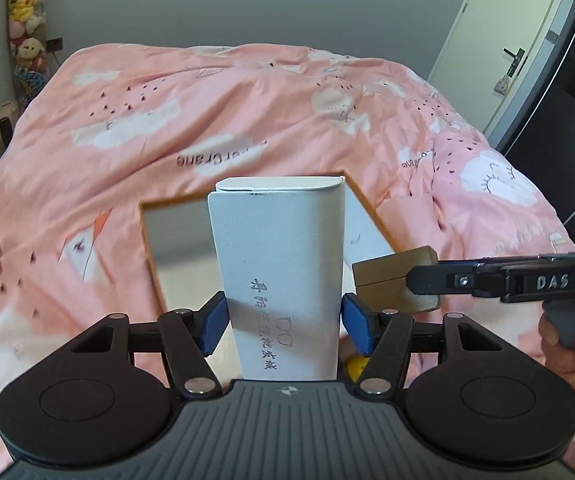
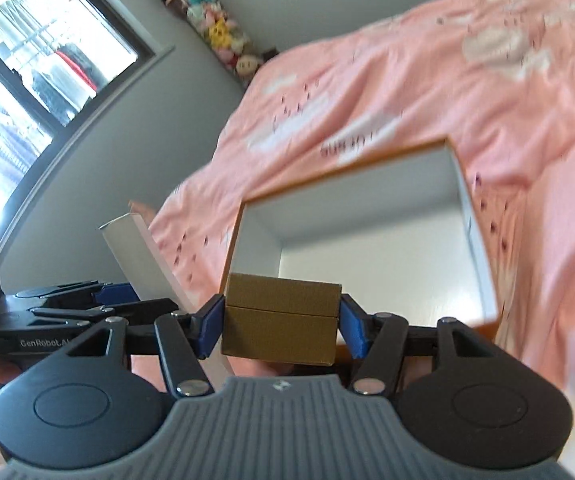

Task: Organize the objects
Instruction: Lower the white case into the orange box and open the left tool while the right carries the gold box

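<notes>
**Both grippers loaded above the open box**

Left gripper (image 1: 283, 322) is clamped on the tall white carton (image 1: 279, 272), blue pads pressed to both its sides, the carton standing upright with its closed flap at twelve o'clock. Behind it sits the orange-rimmed storage box (image 1: 175, 240), open and white inside, resting on the pink quilt (image 1: 247, 112).

Over at three o'clock in the left view, the right gripper (image 1: 419, 280) comes in from the side, a hand (image 1: 567, 344) wrapped around its handle, gripping the small gold box (image 1: 383, 268).

From the right wrist: jaws squeezed on that gold box (image 2: 279, 318), pads flat against both ends, seam line running level. The storage box (image 2: 367, 240) lies open beyond it, toward one o'clock. At nine o'clock the left gripper (image 2: 127, 300) shows with the white carton (image 2: 135, 256) tilted. A column of plush toys (image 2: 215, 36) hangs in the corner at eleven o'clock, beside a window (image 2: 27, 72).
</notes>
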`<state>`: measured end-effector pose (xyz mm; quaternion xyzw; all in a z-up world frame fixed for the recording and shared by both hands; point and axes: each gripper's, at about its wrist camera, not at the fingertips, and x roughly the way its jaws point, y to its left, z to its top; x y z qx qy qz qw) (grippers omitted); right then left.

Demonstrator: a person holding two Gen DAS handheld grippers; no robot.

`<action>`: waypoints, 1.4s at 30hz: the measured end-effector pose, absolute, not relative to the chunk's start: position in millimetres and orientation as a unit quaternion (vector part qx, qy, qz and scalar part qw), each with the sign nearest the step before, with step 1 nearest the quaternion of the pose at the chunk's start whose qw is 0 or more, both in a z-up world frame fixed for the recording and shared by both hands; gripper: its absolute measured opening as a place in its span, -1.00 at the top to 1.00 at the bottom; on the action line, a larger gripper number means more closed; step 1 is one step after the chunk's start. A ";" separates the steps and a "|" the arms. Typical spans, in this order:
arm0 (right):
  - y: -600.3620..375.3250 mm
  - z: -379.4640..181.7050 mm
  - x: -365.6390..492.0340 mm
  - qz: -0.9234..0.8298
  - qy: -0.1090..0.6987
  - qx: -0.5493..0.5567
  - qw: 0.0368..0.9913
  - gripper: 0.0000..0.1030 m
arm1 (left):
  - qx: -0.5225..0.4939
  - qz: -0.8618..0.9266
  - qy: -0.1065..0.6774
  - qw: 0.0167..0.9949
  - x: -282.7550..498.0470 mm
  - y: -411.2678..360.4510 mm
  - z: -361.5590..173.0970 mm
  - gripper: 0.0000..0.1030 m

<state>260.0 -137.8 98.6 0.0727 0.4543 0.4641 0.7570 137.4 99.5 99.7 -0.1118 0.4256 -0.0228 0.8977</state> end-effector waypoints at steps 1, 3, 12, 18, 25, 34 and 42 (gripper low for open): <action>-134.5 96.9 264.0 0.460 0.451 0.071 0.761 -0.20 | -0.113 -0.022 0.427 0.897 145.2 101.0 98.7 -0.36; -126.3 92.2 277.4 0.451 0.443 0.063 0.772 -0.20 | -0.118 -0.021 0.436 0.892 163.3 104.3 91.7 -0.36; -94.5 42.7 318.8 0.422 0.470 0.025 0.775 -0.20 | -0.115 -0.004 0.513 0.850 221.2 105.9 26.5 -0.36; -92.0 24.5 333.4 0.416 0.492 0.023 0.765 -0.20 | -0.097 0.013 0.559 0.823 243.5 104.2 -10.2 -0.35; -87.8 4.1 344.3 0.406 0.512 0.014 0.757 -0.20 | -0.075 0.027 0.591 0.803 255.1 97.4 -39.7 -0.35; -82.8 -7.9 349.4 0.406 0.528 0.009 0.746 -0.20 | -0.034 0.047 0.611 0.790 263.0 84.6 -59.1 -0.34; -79.5 -14.1 347.1 0.400 0.539 0.001 0.741 -0.20 | -0.011 0.072 0.615 0.785 253.1 95.6 -62.4 -0.39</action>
